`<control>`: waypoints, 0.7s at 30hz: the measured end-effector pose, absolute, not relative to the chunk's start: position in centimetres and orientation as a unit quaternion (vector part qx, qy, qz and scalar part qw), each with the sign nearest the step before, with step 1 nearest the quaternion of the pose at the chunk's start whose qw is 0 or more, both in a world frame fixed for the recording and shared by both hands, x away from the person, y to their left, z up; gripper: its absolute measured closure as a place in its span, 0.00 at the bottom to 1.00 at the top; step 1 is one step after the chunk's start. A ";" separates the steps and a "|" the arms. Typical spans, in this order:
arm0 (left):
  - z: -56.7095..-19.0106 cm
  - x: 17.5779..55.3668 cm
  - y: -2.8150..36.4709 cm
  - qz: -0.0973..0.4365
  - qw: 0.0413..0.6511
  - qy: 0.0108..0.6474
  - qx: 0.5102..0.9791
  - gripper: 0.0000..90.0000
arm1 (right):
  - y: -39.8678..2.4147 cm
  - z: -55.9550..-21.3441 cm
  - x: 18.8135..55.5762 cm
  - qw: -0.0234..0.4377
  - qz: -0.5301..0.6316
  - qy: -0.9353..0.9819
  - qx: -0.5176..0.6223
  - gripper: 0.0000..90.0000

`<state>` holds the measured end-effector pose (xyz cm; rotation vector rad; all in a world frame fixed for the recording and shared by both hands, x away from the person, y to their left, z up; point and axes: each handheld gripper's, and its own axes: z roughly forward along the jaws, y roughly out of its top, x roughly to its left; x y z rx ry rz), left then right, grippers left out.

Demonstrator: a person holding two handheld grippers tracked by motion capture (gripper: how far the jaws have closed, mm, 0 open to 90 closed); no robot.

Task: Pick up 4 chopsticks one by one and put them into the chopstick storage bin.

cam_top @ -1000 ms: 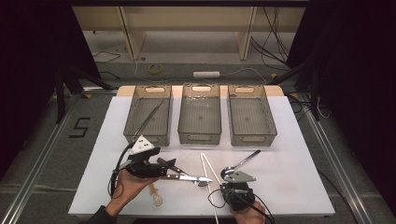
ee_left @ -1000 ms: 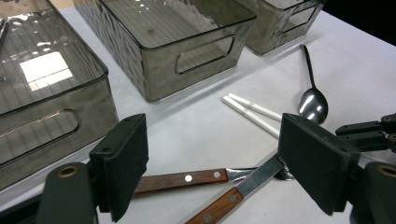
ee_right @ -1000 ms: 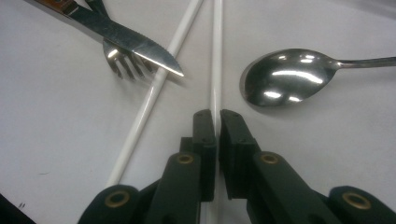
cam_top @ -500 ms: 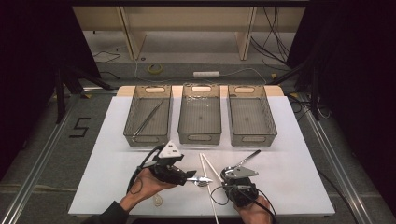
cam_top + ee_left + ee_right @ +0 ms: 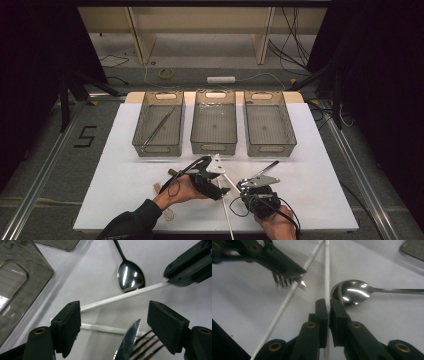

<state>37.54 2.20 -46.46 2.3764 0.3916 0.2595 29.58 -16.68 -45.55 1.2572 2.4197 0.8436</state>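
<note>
The right claw [image 5: 328, 305], pinched on a white chopstick [image 5: 327, 270] beside the spoon [image 5: 352, 293], waits; the left claw [image 5: 113, 322], jaws just narrowing but wide and empty, should close on it.

Three bins [image 5: 213, 129] stand side by side behind the chopsticks [image 5: 227, 215] and spoon [image 5: 264, 168].

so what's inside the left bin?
The left bin holds one pair of metal tweezers lying diagonally on its floor. The translucent walls show nothing else inside; the bit of floor behind the near wall is too hazy to read.
</note>
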 end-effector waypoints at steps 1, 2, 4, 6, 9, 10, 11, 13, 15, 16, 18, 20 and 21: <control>-46.5 37.6 2.0 0.104 0.351 0.147 0.919 0.30 | -16.7 -45.5 29.6 0.140 0.290 0.841 0.435 0.95; -46.6 37.7 1.8 0.101 0.352 0.141 0.920 0.30 | -16.7 -45.4 29.7 0.140 0.289 0.842 0.434 0.95; -46.8 37.8 1.5 0.098 0.349 0.127 0.923 0.31 | -16.8 -45.3 29.7 0.139 0.289 0.843 0.431 0.95; -47.0 38.0 1.1 0.101 0.343 0.119 0.926 0.31 | -16.8 -45.2 29.7 0.139 0.289 0.844 0.430 0.95; -47.1 38.3 0.8 0.104 0.342 0.116 0.927 0.32 | -16.9 -45.1 29.8 0.136 0.289 0.845 0.429 0.95; -47.1 38.3 0.8 0.104 0.343 0.115 0.927 0.32 | -16.9 -45.1 29.8 0.135 0.288 0.846 0.429 0.95; -47.2 38.3 0.6 0.103 0.344 0.113 0.927 0.33 | -16.9 -45.0 29.8 0.134 0.287 0.846 0.428 0.95; -47.3 38.3 0.4 0.109 0.333 0.098 0.931 0.33 | -16.8 -45.0 29.8 0.134 0.286 0.848 0.426 0.95; -47.4 38.3 0.1 0.107 0.332 0.090 0.933 0.34 | -16.8 -45.0 29.8 0.134 0.283 0.850 0.423 0.95; -47.5 38.2 0.0 0.107 0.333 0.089 0.933 0.35 | -16.7 -44.9 29.8 0.134 0.282 0.851 0.422 0.95; -47.6 38.3 -0.1 0.107 0.331 0.085 0.934 0.36 | -16.7 -44.9 29.9 0.134 0.281 0.852 0.421 0.95; -47.7 38.3 -0.2 0.104 0.330 0.082 0.935 0.36 | -16.7 -44.9 29.9 0.132 0.281 0.853 0.420 0.95; -47.7 38.4 -0.2 0.106 0.328 0.079 0.935 0.36 | -16.7 -44.8 29.9 0.131 0.281 0.853 0.420 0.95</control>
